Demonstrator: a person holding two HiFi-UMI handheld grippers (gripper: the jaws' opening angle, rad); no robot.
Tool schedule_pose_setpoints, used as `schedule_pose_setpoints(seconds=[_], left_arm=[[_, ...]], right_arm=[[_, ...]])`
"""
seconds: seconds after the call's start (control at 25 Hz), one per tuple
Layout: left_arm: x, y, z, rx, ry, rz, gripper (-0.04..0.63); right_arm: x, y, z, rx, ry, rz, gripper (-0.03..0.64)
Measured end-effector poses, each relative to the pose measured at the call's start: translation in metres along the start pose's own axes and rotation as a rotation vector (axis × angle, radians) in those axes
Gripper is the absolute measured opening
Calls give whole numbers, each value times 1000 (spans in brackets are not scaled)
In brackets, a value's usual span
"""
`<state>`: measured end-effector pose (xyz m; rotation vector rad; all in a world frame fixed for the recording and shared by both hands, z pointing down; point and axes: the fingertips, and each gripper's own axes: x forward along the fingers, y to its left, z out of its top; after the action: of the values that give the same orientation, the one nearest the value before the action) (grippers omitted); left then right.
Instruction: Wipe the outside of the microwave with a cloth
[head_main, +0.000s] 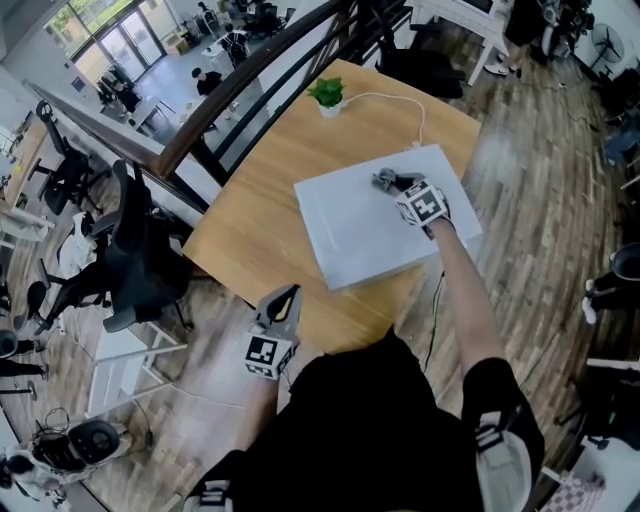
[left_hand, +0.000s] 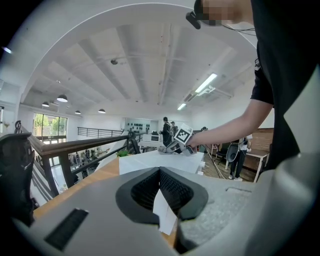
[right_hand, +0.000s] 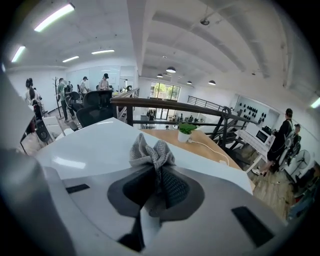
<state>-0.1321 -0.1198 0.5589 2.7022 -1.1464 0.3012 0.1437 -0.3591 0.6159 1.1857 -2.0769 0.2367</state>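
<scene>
Right tongs (head_main: 392, 183) hold a grey cloth (right_hand: 152, 152) against the top of the white microwave (head_main: 355, 235), centre right of the frame.
The tongs clench the bunched cloth, ready to rub the top panel. The left tongs (head_main: 288, 296), closed on nothing, hang idle at the wooden surface's (head_main: 255, 205) near edge, lower centre.

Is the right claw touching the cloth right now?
Touching. In the right gripper view the right claw is shut on the grey cloth, which bunches out beyond its jaws.
</scene>
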Motion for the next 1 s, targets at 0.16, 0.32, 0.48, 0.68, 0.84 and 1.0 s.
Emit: schedule_pose_setpoints(seconds=[0.16,0.32,0.48,0.68,0.84,1.0], left_arm=[[-1,-2,-1,-4,15,16,0],[-1,-4,3,-3,19,33,0],[0,-3,2,-11,27,52,0],[3,-7,-2,-14,41,67,0],[7,-13,1,-18,48,73,0],[18,-18,6,-17,54,76,0]], right_arm=[[1,1,-2,39,8,60,34],[-1,0,-2,66,19,100,34],[-2,-2,-3,58,42,133,34],[-5,-23,-13,32,65,125,34],[-13,-46,-26,56,67,94,34],[-19,-72,-33,65,41,73,34]])
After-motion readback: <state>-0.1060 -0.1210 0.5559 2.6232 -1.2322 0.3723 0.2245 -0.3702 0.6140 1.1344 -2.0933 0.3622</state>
